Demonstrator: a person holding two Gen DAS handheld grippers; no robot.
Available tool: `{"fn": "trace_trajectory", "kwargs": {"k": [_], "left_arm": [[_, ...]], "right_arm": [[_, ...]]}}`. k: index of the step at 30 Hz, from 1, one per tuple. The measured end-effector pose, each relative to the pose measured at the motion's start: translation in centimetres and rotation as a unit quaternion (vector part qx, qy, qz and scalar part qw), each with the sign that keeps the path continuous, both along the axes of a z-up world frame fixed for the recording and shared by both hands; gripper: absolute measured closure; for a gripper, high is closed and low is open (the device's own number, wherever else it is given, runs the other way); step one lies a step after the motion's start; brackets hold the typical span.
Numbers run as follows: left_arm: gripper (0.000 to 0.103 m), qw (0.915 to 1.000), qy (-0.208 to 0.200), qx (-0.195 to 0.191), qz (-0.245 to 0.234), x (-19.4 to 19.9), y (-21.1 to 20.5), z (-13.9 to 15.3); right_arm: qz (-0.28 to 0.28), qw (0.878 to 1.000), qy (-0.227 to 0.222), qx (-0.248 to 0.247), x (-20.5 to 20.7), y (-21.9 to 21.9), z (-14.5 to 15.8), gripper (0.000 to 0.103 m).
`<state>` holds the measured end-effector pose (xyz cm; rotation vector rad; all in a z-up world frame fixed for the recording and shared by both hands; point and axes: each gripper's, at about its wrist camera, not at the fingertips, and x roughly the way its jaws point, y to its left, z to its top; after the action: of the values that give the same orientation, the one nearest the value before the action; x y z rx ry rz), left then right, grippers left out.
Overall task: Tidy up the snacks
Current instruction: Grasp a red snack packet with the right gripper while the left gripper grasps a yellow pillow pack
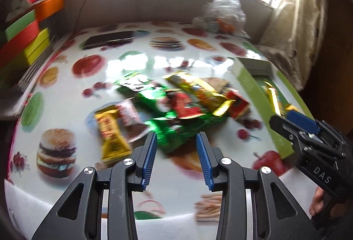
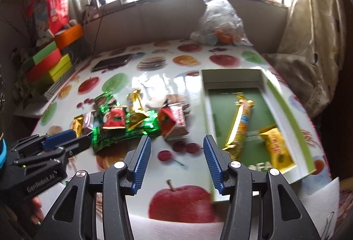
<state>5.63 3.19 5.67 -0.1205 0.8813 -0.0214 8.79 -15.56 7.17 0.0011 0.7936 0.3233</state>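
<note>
A pile of snack packets (image 2: 132, 121) lies in the middle of the fruit-print table (image 2: 181, 200), with green, red and gold wrappers. To its right a green shallow box (image 2: 284, 112) holds a long yellow packet (image 2: 240, 121) and a short yellow packet (image 2: 278, 147). My right gripper (image 2: 176, 151) hangs open over bare table between the pile and the box, with nothing between its fingers. My left gripper (image 1: 176, 149) is open just short of a green packet (image 1: 174, 129); a yellow bar (image 1: 110, 136) lies to its left. The right gripper (image 1: 293, 123) shows at the box's near edge.
A clear plastic bag (image 2: 218, 21) with items stands at the table's far edge. A flat black object (image 2: 112, 62) lies far left. Coloured boxes (image 2: 50, 63) are stacked beyond the left edge. A curtain (image 2: 308, 41) hangs on the right. A hand (image 1: 317, 200) holds the right gripper.
</note>
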Motion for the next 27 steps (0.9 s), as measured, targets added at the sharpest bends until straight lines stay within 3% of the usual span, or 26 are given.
{"fn": "trace_trajectory", "kwargs": {"k": [12,27], "left_arm": [[0.065,0.9982,0.016,-0.018,0.055,-0.4,5.8,-1.9],[0.064,0.9952,0.037,-0.058,0.07,1.3,8.7,-3.5]], "right_arm": [[0.043,0.999,0.016,-0.019,1.4,3.7,-1.8,0.054],[0.1,0.995,0.012,-0.023,3.9,8.7,-1.5,0.053]]}}
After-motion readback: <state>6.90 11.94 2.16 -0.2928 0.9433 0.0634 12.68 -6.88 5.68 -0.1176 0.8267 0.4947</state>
